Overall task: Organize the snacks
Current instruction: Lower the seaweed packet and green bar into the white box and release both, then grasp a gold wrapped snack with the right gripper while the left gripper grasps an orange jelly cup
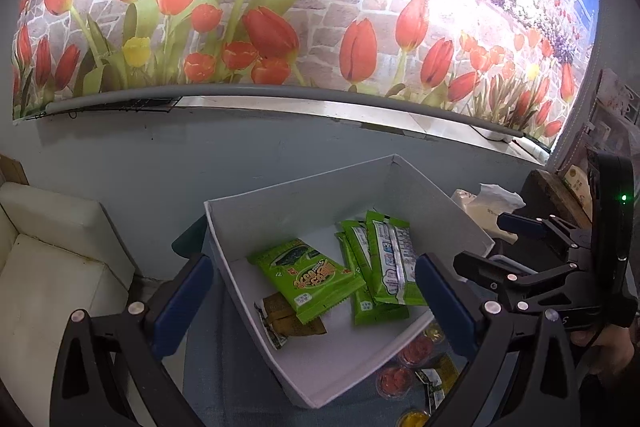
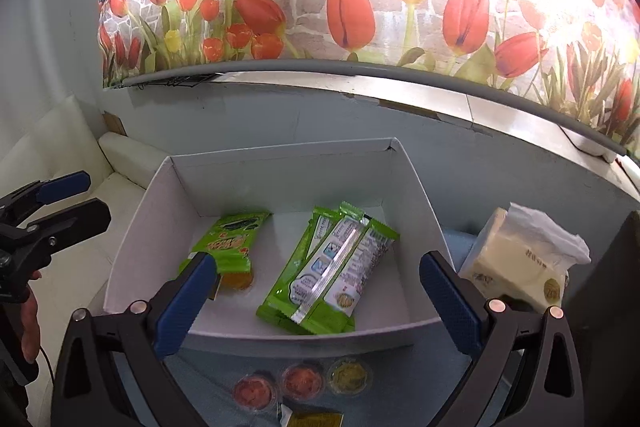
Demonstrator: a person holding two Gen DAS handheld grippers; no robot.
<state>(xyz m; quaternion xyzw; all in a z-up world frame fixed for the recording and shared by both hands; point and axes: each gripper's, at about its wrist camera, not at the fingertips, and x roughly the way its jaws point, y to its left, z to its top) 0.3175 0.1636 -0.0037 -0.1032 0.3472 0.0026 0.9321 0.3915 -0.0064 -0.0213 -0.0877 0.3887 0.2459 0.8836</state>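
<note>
A white cardboard box (image 1: pixel 280 203) (image 2: pixel 276 167) stands on a blue-grey tabletop. Inside lie a green seaweed snack packet (image 1: pixel 308 275) (image 2: pixel 228 235), a stack of long green packets (image 1: pixel 384 263) (image 2: pixel 328 271) and a brown packet (image 1: pixel 292 319). In front of the box sit two red jelly cups (image 2: pixel 254 389), a yellow jelly cup (image 2: pixel 350 375) and another brown packet (image 2: pixel 316 419). My left gripper (image 1: pixel 314 279) (image 2: pixel 94 199) hovers open over the box's left part, with nothing between its fingers. My right gripper (image 2: pixel 318 267) (image 1: pixel 484 243) is open above the box's near wall, also holding nothing.
A tissue pack (image 2: pixel 520 259) (image 1: pixel 488 203) stands right of the box. A white sofa (image 1: pixel 48 267) is at the left, below the table's level. A grey wall with a ledge and a tulip mural rises behind. A person's hand (image 2: pixel 30 323) holds the left gripper's handle.
</note>
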